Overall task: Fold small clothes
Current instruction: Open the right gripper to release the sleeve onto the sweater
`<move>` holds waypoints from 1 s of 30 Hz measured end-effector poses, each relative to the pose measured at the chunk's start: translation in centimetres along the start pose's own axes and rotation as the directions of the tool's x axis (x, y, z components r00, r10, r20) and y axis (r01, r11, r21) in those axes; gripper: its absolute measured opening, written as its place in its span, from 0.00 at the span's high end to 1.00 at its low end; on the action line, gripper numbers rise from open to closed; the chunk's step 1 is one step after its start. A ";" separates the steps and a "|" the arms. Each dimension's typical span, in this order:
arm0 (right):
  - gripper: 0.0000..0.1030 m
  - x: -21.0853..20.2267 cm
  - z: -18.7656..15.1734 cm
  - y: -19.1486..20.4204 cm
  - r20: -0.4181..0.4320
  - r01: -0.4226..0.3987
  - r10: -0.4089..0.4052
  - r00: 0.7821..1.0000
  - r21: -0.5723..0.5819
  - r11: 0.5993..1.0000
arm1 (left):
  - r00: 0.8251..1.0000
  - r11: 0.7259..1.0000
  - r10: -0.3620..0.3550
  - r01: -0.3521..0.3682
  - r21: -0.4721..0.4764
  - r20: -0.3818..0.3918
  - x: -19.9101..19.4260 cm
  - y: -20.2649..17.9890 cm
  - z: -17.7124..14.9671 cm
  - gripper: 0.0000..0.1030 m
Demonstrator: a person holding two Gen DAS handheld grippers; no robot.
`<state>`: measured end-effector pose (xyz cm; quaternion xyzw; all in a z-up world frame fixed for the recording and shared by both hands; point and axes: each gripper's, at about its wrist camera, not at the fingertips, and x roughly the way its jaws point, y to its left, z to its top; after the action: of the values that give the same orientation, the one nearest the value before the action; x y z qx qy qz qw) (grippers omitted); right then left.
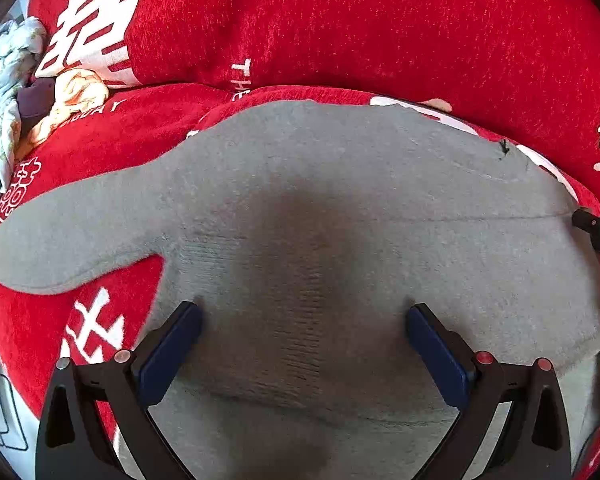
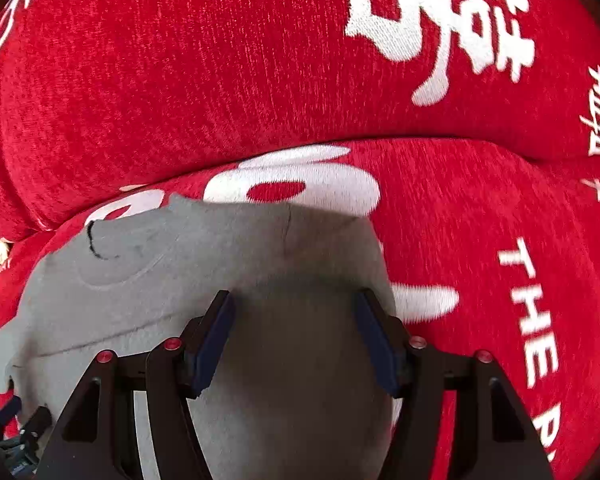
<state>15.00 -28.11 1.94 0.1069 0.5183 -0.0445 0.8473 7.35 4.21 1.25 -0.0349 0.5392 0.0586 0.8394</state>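
A small grey knit top (image 1: 340, 208) lies spread on a red sofa seat (image 1: 112, 148), one sleeve reaching out to the left. My left gripper (image 1: 302, 316) hangs open just above the middle of the garment, its blue pads wide apart with nothing between them. In the right wrist view the same grey top (image 2: 160, 280) shows its right side, with a short black thread near the top edge. My right gripper (image 2: 294, 304) stands open over that right edge, pads apart above the cloth. A tip of the right gripper (image 1: 598, 230) shows at the left view's right rim.
The red sofa backrest (image 2: 220, 60) with white lettering rises right behind the garment. A heap of other small clothes (image 1: 16, 92), pale floral and orange, lies at the seat's far left. A wire rack (image 1: 0, 412) sits low beside the seat on the left.
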 end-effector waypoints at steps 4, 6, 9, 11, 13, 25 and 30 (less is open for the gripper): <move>0.35 -2.7 -1.9 1.5 0.035 -0.003 0.004 0.999 -0.025 1.000 | 0.999 0.999 -0.023 0.024 -0.026 0.028 -1.4 0.6 -0.1 0.00; 0.35 -4.2 -4.5 3.8 0.040 -0.037 0.041 0.998 -0.096 0.995 | 0.999 1.000 -0.029 0.029 0.003 0.019 -1.2 0.0 -0.3 0.00; 0.33 -5.3 -8.3 6.1 0.030 -0.030 0.036 0.999 -0.180 0.983 | 0.999 0.998 -0.028 0.027 0.050 0.017 -1.3 -0.8 -1.2 0.00; 0.32 -5.7 -10.6 6.9 0.034 -0.001 0.009 0.999 -0.221 0.975 | 0.999 0.997 -0.027 0.025 0.080 0.021 -1.4 -0.9 -2.0 0.00; 0.30 -7.0 -13.2 7.5 0.104 0.065 -0.037 0.994 -0.283 0.957 | 0.999 0.994 -0.020 0.015 0.107 0.043 -1.6 -0.7 -2.8 0.00; 0.22 -10.8 -20.3 6.1 0.106 0.058 -0.030 0.994 -0.273 0.960 | 0.995 0.993 -0.069 0.061 0.105 0.077 -3.7 3.0 -7.0 0.00; 0.22 -11.8 -20.1 7.9 0.115 0.048 -0.012 0.993 -0.308 0.950 | 0.994 0.997 -0.013 0.020 -0.073 0.105 -4.2 10.2 -6.4 0.00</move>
<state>-6.39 -16.24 4.62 -0.0379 0.4722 0.0186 0.8805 -1.53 13.24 2.48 -0.0675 0.4917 0.0734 0.8650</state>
